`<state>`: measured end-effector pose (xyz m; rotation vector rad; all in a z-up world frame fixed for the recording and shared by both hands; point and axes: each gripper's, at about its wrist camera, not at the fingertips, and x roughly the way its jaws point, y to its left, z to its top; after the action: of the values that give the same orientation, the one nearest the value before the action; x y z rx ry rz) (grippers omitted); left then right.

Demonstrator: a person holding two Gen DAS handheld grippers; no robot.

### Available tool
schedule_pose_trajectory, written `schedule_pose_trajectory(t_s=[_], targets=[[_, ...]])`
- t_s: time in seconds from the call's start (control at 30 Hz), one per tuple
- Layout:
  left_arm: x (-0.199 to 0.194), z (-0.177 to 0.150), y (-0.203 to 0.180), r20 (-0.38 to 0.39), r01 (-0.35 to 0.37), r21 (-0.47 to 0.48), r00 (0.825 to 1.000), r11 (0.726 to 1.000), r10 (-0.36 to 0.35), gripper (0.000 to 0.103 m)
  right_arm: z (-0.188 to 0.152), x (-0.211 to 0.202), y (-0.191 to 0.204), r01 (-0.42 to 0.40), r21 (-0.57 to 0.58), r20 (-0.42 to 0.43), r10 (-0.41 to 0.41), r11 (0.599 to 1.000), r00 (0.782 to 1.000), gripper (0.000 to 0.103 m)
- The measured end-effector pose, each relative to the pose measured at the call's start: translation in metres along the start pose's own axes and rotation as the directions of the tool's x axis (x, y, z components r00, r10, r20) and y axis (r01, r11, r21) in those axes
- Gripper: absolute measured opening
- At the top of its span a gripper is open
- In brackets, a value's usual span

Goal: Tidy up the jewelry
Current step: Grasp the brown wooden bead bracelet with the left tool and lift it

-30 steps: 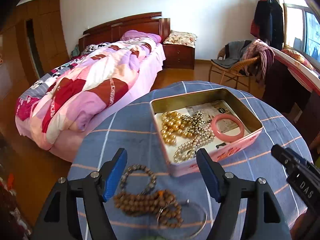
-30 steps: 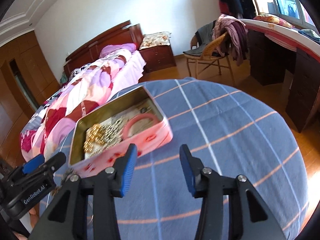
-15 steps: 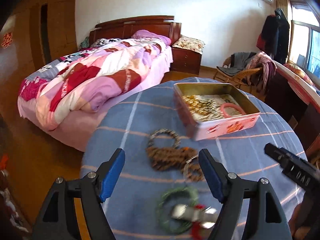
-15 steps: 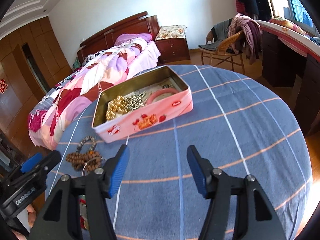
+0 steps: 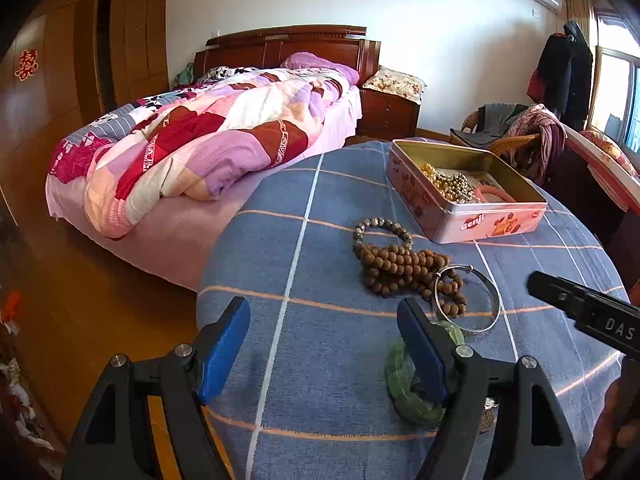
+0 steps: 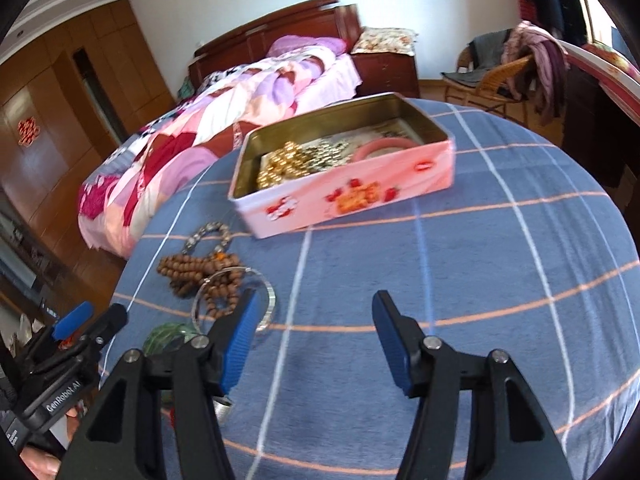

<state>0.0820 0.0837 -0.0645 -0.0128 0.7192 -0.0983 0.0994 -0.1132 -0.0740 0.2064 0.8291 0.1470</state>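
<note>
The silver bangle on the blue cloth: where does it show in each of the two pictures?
Left wrist view: the silver bangle lies right of centre, overlapping the brown bead string.
Right wrist view: it lies lower left, partly behind the right tool's left finger.
Shared landmark: the pink tin, farther away than the bangle in both.

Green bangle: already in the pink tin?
No, the green bangle lies on the blue checked cloth by the left gripper, well short of the pink tin.
</note>
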Motion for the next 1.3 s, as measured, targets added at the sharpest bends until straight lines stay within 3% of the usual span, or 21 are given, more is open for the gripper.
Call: schedule_pose_trajectory(t_s=[0.2,0.23,0.27,0.3,0.33,0.4,0.5,0.73,0.93,1.0,1.1,1.17,1.2,1.23,1.27,1.3], targets=[[-0.001,0.0,0.0,0.006,-0.01,0.024,1.0,1.0,0.01,0.076,0.006,0.043,0.032,0.032,-0.139,-0.115,-0.048,0.99,0.992,0.052],[-0.002,0.001,0.002,0.006,-0.008,0.022,1.0,1.0,0.008,0.076,0.008,0.042,0.037,0.043,-0.17,-0.099,-0.06,0.984,0.993,0.051],[-0.002,0.003,0.003,0.006,-0.003,0.021,1.0,1.0,0.002,0.076,0.009,0.043,0.04,0.036,-0.188,-0.102,-0.056,0.982,0.993,0.044],[-0.001,0.004,0.004,0.006,0.0,0.022,1.0,1.0,0.0,0.076,0.009,0.047,0.043,0.031,-0.212,-0.123,-0.059,0.977,0.991,0.026],[-0.001,0.006,0.004,0.006,0.001,0.024,1.0,1.0,-0.002,0.076,0.008,0.047,0.044,0.063,-0.235,-0.114,-0.091,0.97,0.989,0.018],[0.0,0.011,0.004,0.011,0.008,0.031,1.0,0.999,-0.009,0.076,0.006,0.045,0.038,0.059,-0.234,-0.11,-0.087,0.97,0.99,0.009],[0.005,0.018,0.001,0.006,0.038,0.044,0.999,0.998,-0.039,0.076,0.007,0.033,0.019,0.025,-0.152,-0.079,-0.037,0.988,0.996,0.008],[0.027,0.037,-0.027,-0.027,0.089,0.131,0.996,0.987,-0.086,0.076,0.014,-0.004,-0.026,0.01,0.041,0.074,-0.013,0.999,0.997,0.008],[0.055,0.041,-0.053,-0.095,0.105,0.265,0.992,0.958,-0.083,0.076,0.015,0.007,-0.024,-0.108,0.069,0.02,0.107,0.992,0.994,0.013],[0.064,0.04,-0.053,-0.146,0.14,0.265,0.984,0.954,-0.104,0.076,0.015,0.011,-0.021,-0.1,0.061,0.012,0.099,0.993,0.995,0.016],[0.067,0.042,-0.049,-0.159,0.176,0.212,0.977,0.961,-0.144,0.076,0.013,0.014,-0.021,-0.112,0.075,-0.001,0.112,0.991,0.994,0.023],[0.067,0.041,-0.047,-0.169,0.204,0.183,0.97,0.962,-0.173,0.069,0.011,0.011,-0.026,-0.112,0.09,0.004,0.112,0.99,0.994,0.027],[0.065,0.04,-0.048,-0.169,0.22,0.186,0.967,0.958,-0.189,0.06,0.011,0.011,-0.028,-0.112,0.097,0.004,0.112,0.989,0.994,0.028],[0.063,0.04,-0.05,-0.159,0.205,0.202,0.972,0.958,-0.174,0.041,0.01,0.01,-0.029,-0.112,0.101,0.0,0.113,0.989,0.994,0.028],[0.058,0.038,-0.053,-0.148,0.197,0.231,0.975,0.953,-0.165,0.036,0.009,0.01,-0.031,-0.113,0.102,-0.002,0.114,0.988,0.993,0.028],[0.055,0.038,-0.055,-0.137,0.199,0.238,0.976,0.951,-0.17,0.019,0.008,0.01,-0.031,-0.113,0.103,-0.006,0.114,0.988,0.993,0.028]])
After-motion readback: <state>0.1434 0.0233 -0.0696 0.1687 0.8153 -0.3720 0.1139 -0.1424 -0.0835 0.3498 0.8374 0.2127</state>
